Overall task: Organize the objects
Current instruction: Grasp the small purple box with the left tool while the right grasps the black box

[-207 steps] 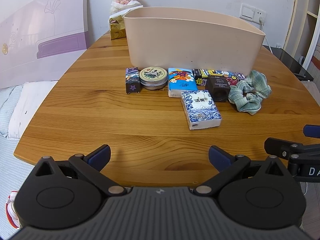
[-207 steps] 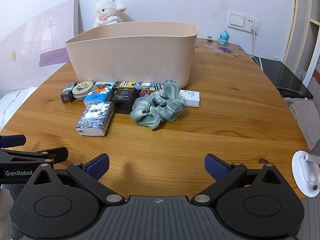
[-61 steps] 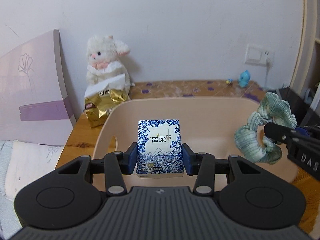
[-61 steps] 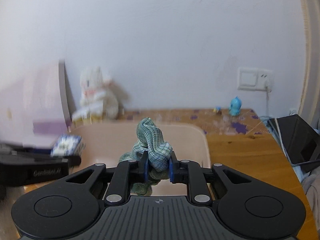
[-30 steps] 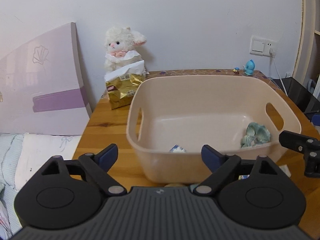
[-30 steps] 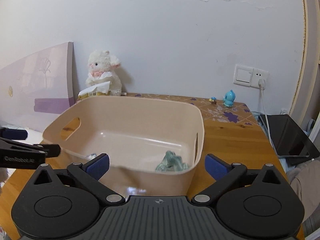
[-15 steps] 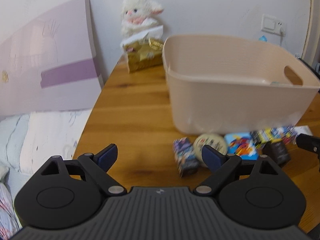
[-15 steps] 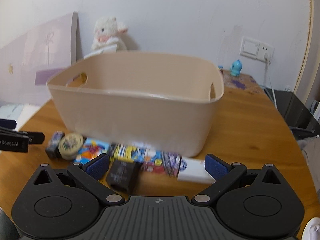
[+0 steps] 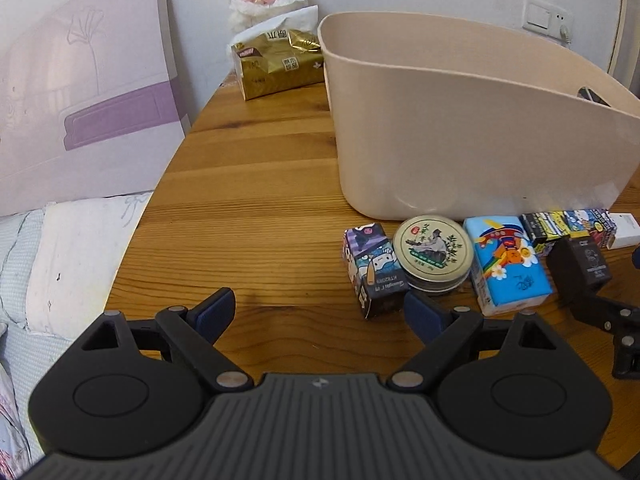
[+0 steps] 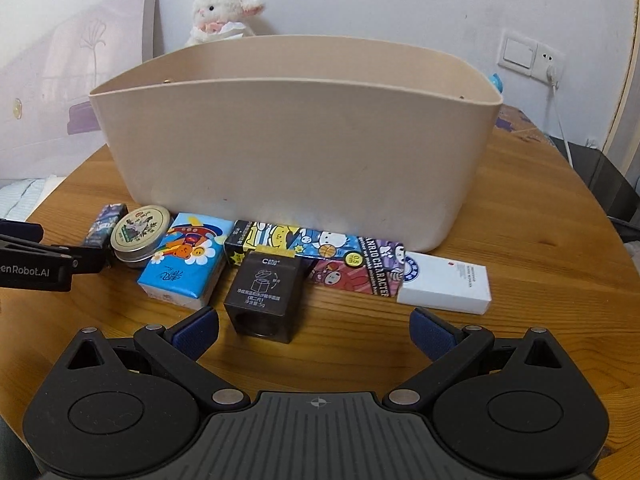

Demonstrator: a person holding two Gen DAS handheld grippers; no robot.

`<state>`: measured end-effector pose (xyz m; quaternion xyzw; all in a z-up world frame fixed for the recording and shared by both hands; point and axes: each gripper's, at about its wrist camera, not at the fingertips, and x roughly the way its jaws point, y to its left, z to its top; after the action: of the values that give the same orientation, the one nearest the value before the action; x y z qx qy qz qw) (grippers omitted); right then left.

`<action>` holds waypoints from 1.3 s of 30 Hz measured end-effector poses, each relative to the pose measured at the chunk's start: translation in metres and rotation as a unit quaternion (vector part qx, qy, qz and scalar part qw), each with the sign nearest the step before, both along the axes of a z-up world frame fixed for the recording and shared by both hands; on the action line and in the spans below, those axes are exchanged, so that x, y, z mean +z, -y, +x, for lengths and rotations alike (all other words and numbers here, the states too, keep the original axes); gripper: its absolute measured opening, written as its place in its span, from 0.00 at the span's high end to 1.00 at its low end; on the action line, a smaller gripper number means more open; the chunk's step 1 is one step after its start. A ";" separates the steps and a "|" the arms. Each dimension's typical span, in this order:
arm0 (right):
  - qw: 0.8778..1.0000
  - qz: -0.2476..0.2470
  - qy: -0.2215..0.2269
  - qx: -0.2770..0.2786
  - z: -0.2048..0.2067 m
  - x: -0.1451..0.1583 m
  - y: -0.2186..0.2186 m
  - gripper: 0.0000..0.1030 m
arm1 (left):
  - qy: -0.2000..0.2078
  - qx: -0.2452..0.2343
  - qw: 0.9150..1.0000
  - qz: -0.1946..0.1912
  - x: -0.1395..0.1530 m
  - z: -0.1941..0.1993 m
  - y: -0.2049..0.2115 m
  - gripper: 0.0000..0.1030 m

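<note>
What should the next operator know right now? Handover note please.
Left gripper: open, empty, above the table near the purple carton.
Right gripper: open, empty, just behind the black box.
Bin: its inside is hidden from both views.
Left to pack, lined up in front of the bin: purple carton, round tin, blue tissue pack, black box, long cartoon box, white box.

Blue-white tissue pack and green scrunchie gone from the table, both tongs (image 9: 320, 312) (image 10: 314, 330) emptied, lowered before the bin (image 10: 296, 136)
</note>
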<state>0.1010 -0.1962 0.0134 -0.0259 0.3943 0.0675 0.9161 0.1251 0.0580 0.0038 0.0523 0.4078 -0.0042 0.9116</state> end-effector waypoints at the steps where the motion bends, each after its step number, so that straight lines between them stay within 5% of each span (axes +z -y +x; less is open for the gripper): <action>1: 1.000 -0.002 -0.001 -0.001 0.001 -0.002 -0.001 0.00 | 0.001 0.001 1.000 0.001 -0.001 0.001 0.000 0.11; 22: 1.000 0.003 0.000 -0.024 0.006 -0.012 -0.001 0.01 | 0.009 0.016 1.000 -0.025 -0.001 0.026 -0.008 0.11; 26: 1.000 0.002 0.009 -0.028 0.003 -0.009 0.000 0.16 | 0.004 0.032 0.999 -0.038 -0.004 0.036 -0.011 0.12; 36: 1.000 0.003 0.014 -0.015 -0.001 -0.003 -0.004 0.69 | 0.009 0.026 0.999 -0.044 -0.007 0.040 -0.008 0.56; 39: 1.000 -0.006 0.016 -0.004 -0.003 -0.002 -0.006 0.72 | 0.009 0.027 0.998 -0.047 -0.007 0.037 -0.009 0.73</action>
<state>0.0976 -0.1898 0.0111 -0.0306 0.3802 0.0608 0.9224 0.1617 0.0668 -0.0032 -0.0014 0.3997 0.0016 0.9166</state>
